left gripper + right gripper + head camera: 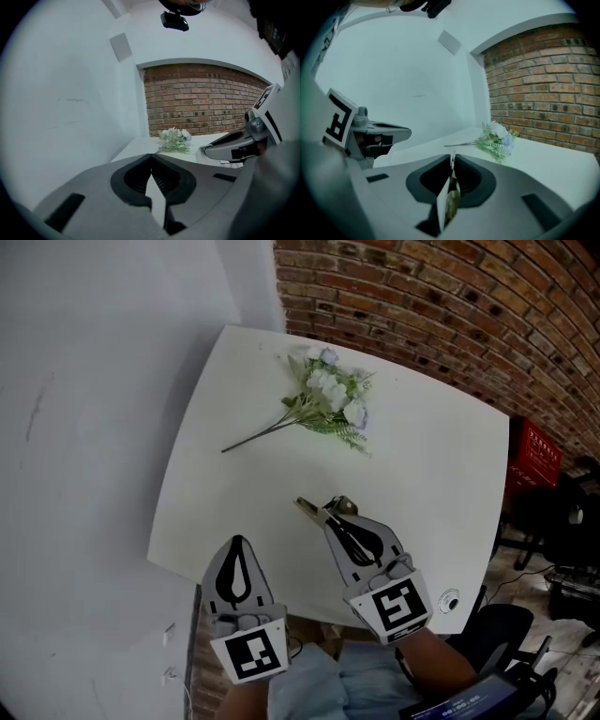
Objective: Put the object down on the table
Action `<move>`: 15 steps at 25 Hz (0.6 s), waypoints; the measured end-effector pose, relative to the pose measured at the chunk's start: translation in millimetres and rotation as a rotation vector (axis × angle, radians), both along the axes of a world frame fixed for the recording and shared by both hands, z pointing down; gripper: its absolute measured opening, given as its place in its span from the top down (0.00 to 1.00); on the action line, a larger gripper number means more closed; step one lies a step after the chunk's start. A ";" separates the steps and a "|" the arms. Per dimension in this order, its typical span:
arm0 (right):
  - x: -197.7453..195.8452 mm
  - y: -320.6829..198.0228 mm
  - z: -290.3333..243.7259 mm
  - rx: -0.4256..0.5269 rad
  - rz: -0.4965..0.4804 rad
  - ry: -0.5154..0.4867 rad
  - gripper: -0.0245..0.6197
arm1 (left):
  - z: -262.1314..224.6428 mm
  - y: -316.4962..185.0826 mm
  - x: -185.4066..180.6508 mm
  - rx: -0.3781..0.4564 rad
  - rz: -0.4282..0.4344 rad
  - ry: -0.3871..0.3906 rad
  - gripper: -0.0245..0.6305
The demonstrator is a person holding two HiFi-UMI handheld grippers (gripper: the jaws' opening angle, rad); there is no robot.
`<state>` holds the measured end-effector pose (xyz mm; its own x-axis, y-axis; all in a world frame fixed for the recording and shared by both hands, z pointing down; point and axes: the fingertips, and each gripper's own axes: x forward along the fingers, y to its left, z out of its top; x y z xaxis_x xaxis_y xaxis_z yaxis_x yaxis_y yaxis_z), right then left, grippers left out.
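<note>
- Right claw (328, 514): it is clenching on a thin olive-brown object (307, 509). The right gripper view is showing the piece pinched between the two dark pads, with its narrow end sticking out past the claw tips.
- Object: it is hanging over the tabletop (422, 484), just in from the near edge and roughly midway along it, pointing toward the far-left corner. Whether it is touching the surface cannot be told.
- Left claw (238, 542): it is sitting clenched, tips meeting, and grasping nothing. It is hovering at the near-left corner of the tabletop, beside the right claw but apart from it.
- Marker cubes: one is riding on the rear of the right claw (398, 606) and one on the rear of the left claw (251, 652), both lying past the near edge.
- Bouquet (328, 399): a bunch of white and pale-blue flowers with green leaves is lying flat near the far edge, its bare stem trailing toward the left edge, well apart from both claws.
- Surroundings: a brick wall (450, 306) is running behind the far and right edges, and a plain white wall (94, 381) is standing along the left edge.
</note>
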<state>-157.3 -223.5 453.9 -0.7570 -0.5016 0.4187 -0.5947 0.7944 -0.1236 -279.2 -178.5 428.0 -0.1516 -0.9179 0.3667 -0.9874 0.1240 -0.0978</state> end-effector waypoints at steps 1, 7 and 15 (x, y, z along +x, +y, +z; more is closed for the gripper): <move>-0.3 0.1 3.8 -0.006 0.000 0.002 0.90 | 4.2 -1.3 0.0 -0.005 0.002 0.003 0.95; 0.5 1.5 22.7 -0.043 0.006 0.015 0.90 | 22.1 -7.2 3.6 -0.032 0.015 0.025 0.95; 1.0 2.5 34.6 -0.068 0.018 0.017 0.90 | 34.8 -8.8 2.3 -0.057 0.027 0.029 0.95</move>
